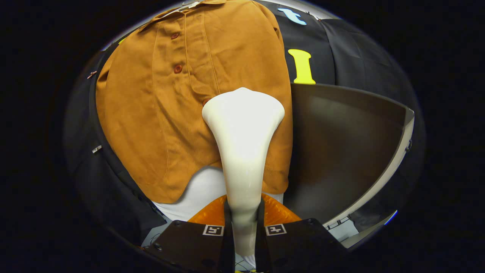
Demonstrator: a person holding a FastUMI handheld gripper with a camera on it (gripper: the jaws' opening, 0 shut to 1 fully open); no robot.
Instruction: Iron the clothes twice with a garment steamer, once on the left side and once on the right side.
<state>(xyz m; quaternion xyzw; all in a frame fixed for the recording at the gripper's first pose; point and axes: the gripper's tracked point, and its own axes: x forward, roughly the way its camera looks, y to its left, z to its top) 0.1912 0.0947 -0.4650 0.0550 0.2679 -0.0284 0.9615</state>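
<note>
Black booth wall behind brown shirt (182, 113), hanging flat. Claw (243, 231) clamped on white steamer (242, 144) handle; steamer head against shirt, right of button line. For good pass: keep head flat on cloth, move slowly, straight along this side.

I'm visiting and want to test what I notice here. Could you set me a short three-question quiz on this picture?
1. True or false: the gripper is shut on the handle of the white garment steamer.
2. The steamer's wide head lies against which thing? A) the brown shirt B) the dark table C) the white cloth under the shirt's hem
3. Fill in: down the shirt's front runs a row of small red ____.

Key:
1. True; both fingers press on the handle's two sides.
2. A; the head sits over the shirt's lower front, just right of the placket.
3. Buttons.
</note>
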